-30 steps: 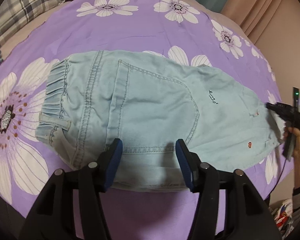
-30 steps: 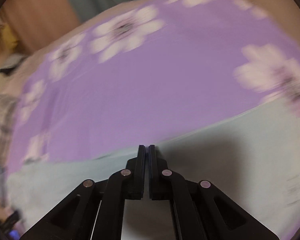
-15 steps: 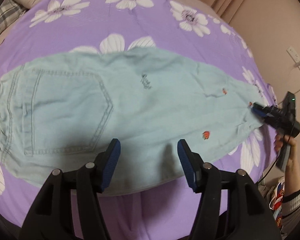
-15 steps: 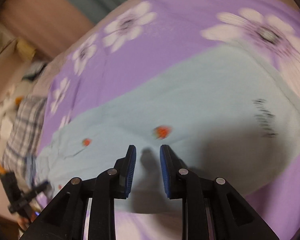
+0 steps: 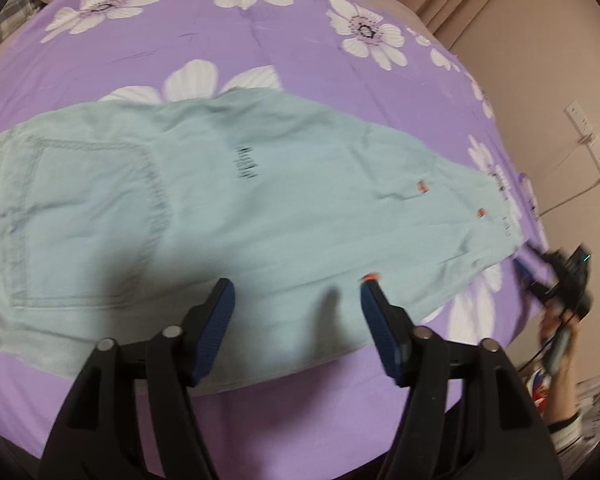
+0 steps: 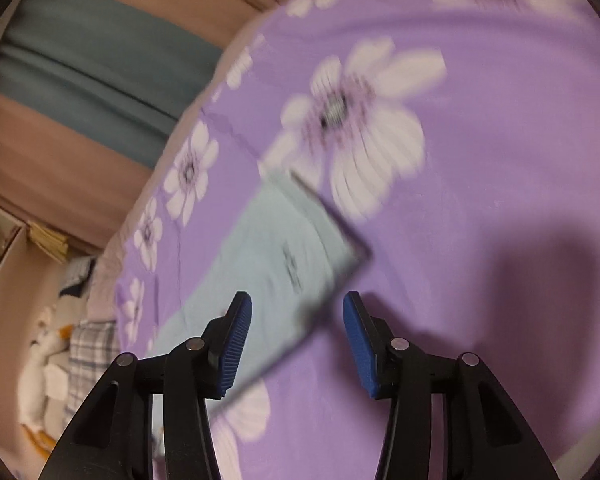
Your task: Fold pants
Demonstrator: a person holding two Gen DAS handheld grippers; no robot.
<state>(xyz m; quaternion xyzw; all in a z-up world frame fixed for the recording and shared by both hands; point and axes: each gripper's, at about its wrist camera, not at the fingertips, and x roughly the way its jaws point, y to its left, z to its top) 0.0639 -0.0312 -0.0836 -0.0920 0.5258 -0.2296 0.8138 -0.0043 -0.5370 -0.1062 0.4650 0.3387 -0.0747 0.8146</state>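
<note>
- Since a second ago my left gripper [image 5: 295, 308] has slid along the pants [image 5: 227, 216] toward the leg end: the elastic waistband has left the left wrist view, and the back pocket now sits at the far left edge.
- My right gripper [image 6: 297, 332], shut a second ago, has swung away from the middle of the cloth to the hem end, and its jaws have parted.
- Far left in the left wrist view: the pocket [image 5: 83, 220] lies flat, with the pale blue pants stretched lengthwise across the purple flowered bedsheet [image 5: 235, 40].
- Middle: my left gripper hangs above the near long edge of the pants, its jaws wide and opening further, nothing pinched between them; the blue pads [image 5: 213, 332] are clear of the cloth.
- The near edge of the pants runs just past my fingertips, with a band of bare sheet between it and the bed's edge.
- Right: the legs taper to the hem near the bed's right edge, where my other hand [image 5: 556, 344] holds the right gripper [image 5: 530, 274] just off the hem corner.
- In the right wrist view, blurred, the hem corner [image 6: 340, 256] lies ahead between the opening jaws, untouched.
- To the right of that corner lies open purple sheet, shadowed but free.
</note>
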